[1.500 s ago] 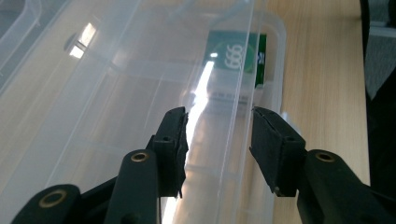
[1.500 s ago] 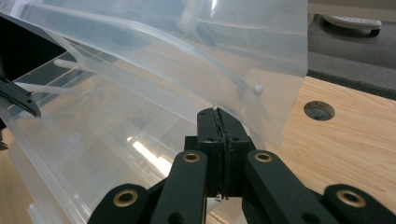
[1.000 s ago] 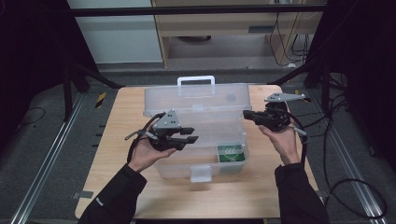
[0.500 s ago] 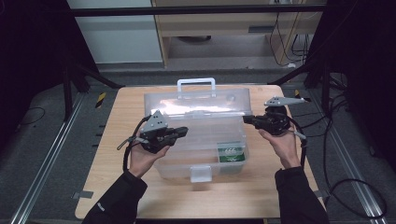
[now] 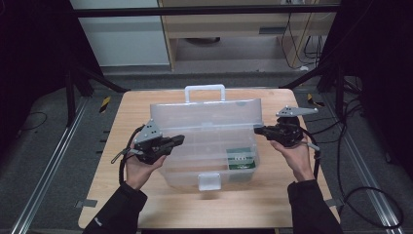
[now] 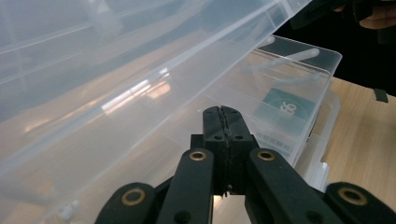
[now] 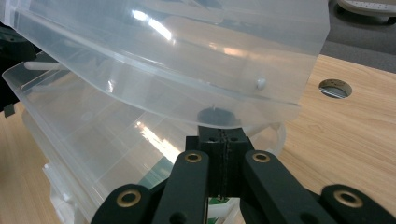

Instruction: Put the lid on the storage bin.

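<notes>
A clear plastic box (image 5: 204, 161) stands mid-table with its lid (image 5: 207, 114) half raised; a white handle (image 5: 205, 91) tops the lid and a white latch (image 5: 209, 181) hangs at the front. A green packet (image 5: 240, 157) lies in the box's right compartment, the green packet (image 6: 287, 105) showing through the wall. My left gripper (image 5: 176, 140) is shut and empty at the box's left end, and from the left gripper (image 6: 223, 112) I look under the slanting lid (image 6: 116, 70). My right gripper (image 5: 258, 130) is shut at the right end; the right gripper (image 7: 223, 133) has its tip touching the lid's lower edge (image 7: 219, 112).
The wooden table (image 5: 136, 112) has bare strips left, right and in front of the box. A round hole (image 7: 335, 88) is cut in the tabletop past the box's right end. Cables trail on the floor to the right of the table.
The lid has tilted forward and down toward the box. My left gripper has drawn back left from over the box to its left end. The right gripper has barely shifted.
</notes>
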The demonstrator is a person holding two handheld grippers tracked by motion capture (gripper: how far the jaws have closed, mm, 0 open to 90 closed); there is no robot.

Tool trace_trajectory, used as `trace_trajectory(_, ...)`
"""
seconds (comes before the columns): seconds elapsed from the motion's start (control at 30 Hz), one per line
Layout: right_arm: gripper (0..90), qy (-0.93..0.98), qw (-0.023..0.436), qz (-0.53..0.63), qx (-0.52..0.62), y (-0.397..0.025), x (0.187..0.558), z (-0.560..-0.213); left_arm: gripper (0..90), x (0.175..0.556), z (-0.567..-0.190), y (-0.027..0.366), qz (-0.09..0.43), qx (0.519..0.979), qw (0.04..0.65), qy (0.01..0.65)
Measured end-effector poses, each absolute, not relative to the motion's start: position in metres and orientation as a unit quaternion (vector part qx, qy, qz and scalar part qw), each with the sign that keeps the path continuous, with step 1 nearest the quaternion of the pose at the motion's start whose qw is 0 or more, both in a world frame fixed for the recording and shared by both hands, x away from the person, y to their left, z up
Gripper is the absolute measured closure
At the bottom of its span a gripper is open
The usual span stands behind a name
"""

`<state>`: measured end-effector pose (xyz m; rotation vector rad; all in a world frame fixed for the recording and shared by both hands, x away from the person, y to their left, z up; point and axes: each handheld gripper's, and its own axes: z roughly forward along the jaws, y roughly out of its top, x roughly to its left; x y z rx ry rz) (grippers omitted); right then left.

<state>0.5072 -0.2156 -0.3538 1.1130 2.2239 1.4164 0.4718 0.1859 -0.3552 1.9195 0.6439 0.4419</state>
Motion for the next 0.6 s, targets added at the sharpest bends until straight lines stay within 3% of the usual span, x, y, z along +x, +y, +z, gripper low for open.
trace_trajectory(0.6, 90.0, 0.769, 0.136, 0.492, 0.384, -0.217, 0.501, -0.361, 89.8, 0.461, -0.366, 0.226, 0.193, 0.778, 0.512, 0.308)
